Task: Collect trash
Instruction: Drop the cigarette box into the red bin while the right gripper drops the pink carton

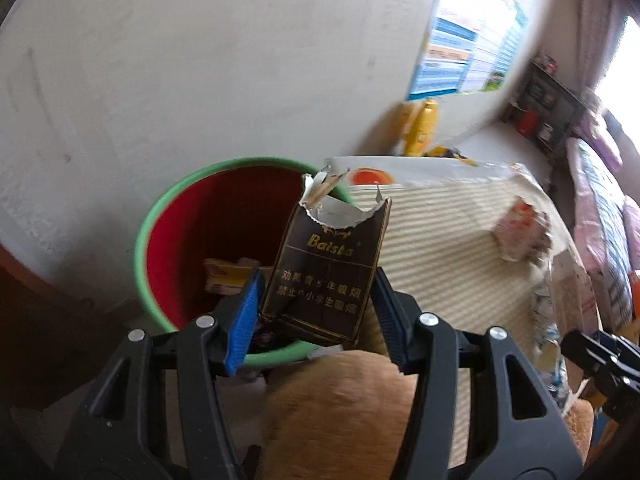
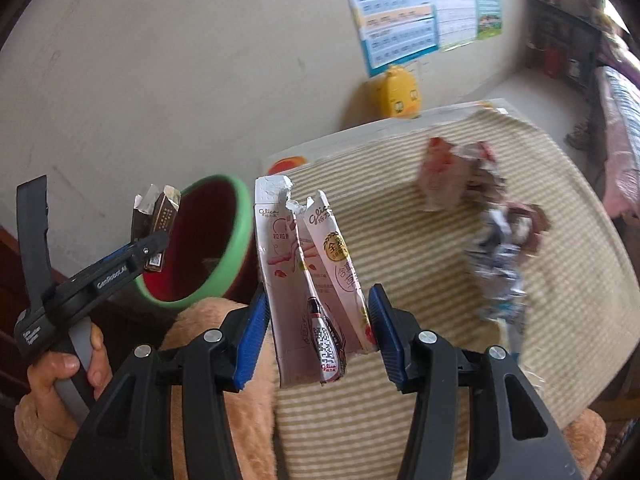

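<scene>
Landmark: the bin (image 1: 224, 240), red inside with a green rim, standing by the wall; some trash already lies at its bottom

Left gripper (image 1: 316, 304): I have it clamped on a dark brown cigarette pack (image 1: 328, 264), the blue pads pressing its two narrow sides

Cigarette pack: torn open at the top, long axis running up and away from the tongs, leaning a little; seen from the left wrist it overlaps the bin's near-right rim

Right gripper (image 2: 316, 328): I have it clamped on a pink snack box (image 2: 308, 276), split and flattened, long axis standing up out of the pads

Snack box: just to the right of the bin, over the striped mat (image 2: 460, 280)

Loose trash: crumpled wrappers (image 2: 496, 240) on the mat, well to the right of the bin

Deciding relation: the bin mouth lies ahead and to the left of both loads; my left hand (image 2: 68, 360) is the nearer one, its pack almost at the rim

Judgement: the pack looks ready to drop first, once it is fully over the mouth; the box has farther to cross
</scene>
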A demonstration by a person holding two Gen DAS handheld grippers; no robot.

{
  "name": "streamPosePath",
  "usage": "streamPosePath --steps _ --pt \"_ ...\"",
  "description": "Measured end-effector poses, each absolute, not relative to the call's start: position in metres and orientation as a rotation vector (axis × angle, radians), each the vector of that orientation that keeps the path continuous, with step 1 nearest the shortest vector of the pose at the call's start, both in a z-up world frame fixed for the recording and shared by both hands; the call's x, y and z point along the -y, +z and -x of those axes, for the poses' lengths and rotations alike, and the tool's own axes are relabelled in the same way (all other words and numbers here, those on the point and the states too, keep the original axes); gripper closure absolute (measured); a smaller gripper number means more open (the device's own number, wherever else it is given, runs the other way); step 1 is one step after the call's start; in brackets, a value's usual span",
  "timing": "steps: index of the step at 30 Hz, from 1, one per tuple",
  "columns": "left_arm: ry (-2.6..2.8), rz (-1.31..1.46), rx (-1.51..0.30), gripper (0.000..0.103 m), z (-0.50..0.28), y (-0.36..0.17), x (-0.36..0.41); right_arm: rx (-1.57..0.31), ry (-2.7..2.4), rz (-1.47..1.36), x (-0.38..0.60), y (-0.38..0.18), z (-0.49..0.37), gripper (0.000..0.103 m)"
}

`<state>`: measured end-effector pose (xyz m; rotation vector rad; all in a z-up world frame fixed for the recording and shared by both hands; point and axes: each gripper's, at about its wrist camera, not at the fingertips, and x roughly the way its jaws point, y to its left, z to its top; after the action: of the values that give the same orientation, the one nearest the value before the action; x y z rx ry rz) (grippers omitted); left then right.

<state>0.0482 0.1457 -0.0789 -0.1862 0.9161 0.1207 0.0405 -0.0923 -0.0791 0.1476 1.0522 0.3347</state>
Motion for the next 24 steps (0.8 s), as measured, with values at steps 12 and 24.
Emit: streamPosePath --steps 12,24 --pt "0.257 0.235 -0.948 0.051 -0.054 -0.097 -0.207 -1.079 0.468 -0.152 0.017 -0.082 -0.086 0.055" --pt "0.293 0.298 -0.983 0.051 -0.053 -0.113 -0.231 -1.092 0.570 -0.104 -0.041 -0.081 -0.119 0.055"
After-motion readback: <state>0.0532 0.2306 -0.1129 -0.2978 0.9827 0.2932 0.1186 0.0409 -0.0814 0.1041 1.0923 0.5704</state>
